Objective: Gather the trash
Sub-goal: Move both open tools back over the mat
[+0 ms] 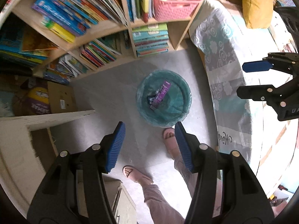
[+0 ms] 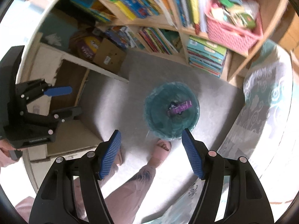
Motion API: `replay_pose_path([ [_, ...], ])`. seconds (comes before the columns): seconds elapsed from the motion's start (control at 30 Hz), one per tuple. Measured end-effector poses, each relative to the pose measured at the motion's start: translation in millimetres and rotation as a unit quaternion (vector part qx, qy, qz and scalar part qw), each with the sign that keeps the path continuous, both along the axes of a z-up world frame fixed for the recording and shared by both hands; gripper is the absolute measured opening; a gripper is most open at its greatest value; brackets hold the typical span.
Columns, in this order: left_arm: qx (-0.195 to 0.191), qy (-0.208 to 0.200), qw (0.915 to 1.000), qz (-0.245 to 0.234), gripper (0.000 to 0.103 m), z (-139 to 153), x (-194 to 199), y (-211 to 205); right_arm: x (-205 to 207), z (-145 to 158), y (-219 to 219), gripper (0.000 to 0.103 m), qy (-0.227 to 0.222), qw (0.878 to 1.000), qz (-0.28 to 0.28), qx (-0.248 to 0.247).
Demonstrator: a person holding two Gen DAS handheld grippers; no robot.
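A round teal-lined trash bin point(image 1: 179, 85) stands on the grey floor below both grippers; it also shows in the right wrist view point(image 2: 158, 119). A purple wrapper point(image 1: 161, 94) lies inside it, also seen in the right wrist view point(image 2: 180, 108). My left gripper point(image 1: 149, 127) is open and empty, held high above the floor just short of the bin. My right gripper point(image 2: 151, 133) is open and empty, also above the bin's near rim. Each gripper shows in the other's view: the right point(image 1: 241, 79), the left point(image 2: 74, 100).
A wooden bookshelf point(image 1: 130, 28) full of books and a pink basket point(image 1: 173, 7) stands behind the bin. A bed with patterned cover point(image 1: 224, 65) is at the right. A white desk point(image 1: 46, 117) and cardboard box point(image 1: 61, 99) are at the left. The person's feet point(image 1: 170, 136) stand by the bin.
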State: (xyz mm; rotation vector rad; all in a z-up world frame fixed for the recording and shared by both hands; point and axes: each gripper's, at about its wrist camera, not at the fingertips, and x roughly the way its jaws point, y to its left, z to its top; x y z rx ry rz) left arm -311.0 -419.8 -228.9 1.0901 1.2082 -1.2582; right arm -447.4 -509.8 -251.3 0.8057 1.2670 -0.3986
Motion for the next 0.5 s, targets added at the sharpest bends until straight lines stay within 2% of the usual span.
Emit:
replay_pose_path([
  [0.3, -0.044, -0.024, 0.997, 0.06, 0.058, 80, 33, 49, 55, 80, 24, 0.068, -0.026, 0.993, 0.11, -0.032],
  [0.5, -0.066, -0.045, 0.9863, 0.144, 0.061, 122, 74, 102, 117, 128, 51, 0.069, -0.053, 0.977, 0.2, -0.052],
])
